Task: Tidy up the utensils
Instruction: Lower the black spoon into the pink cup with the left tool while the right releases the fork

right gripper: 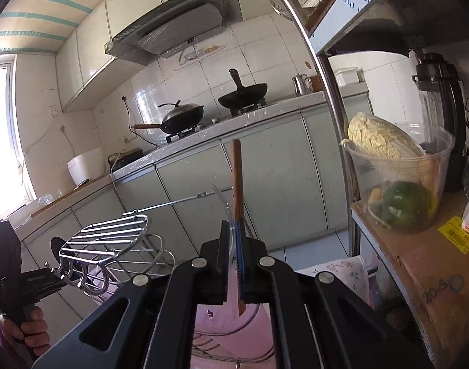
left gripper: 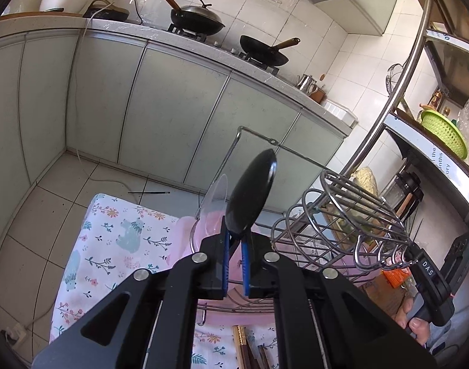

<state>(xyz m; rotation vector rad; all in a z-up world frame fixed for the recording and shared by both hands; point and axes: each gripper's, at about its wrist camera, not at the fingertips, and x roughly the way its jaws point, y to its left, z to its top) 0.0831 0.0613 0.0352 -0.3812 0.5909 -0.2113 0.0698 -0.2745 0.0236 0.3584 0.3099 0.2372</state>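
Note:
My left gripper point(left gripper: 236, 241) is shut on the thin handle of a black spoon point(left gripper: 252, 193), whose bowl stands upright above the blue pads point(left gripper: 225, 246). Just right of it is the wire utensil basket point(left gripper: 357, 212) of a steel dish rack. My right gripper point(right gripper: 234, 230) is shut on a brown wooden stick point(right gripper: 236, 184), like a chopstick, which points up between its fingers. The same rack point(right gripper: 111, 233) lies low on the left in the right wrist view, beside a hand on the left gripper's body point(right gripper: 9, 261). A hand holds the right gripper's handle point(left gripper: 431, 276) behind the basket.
A floral cloth point(left gripper: 117, 230) covers the table, with more brown sticks point(left gripper: 243, 347) on it at the front. A clear plastic piece point(left gripper: 217, 196) stands in the rack. A steel shelf post point(right gripper: 326, 92) and a tub of cabbage point(right gripper: 397, 169) are close on the right. Cabinets and woks lie beyond.

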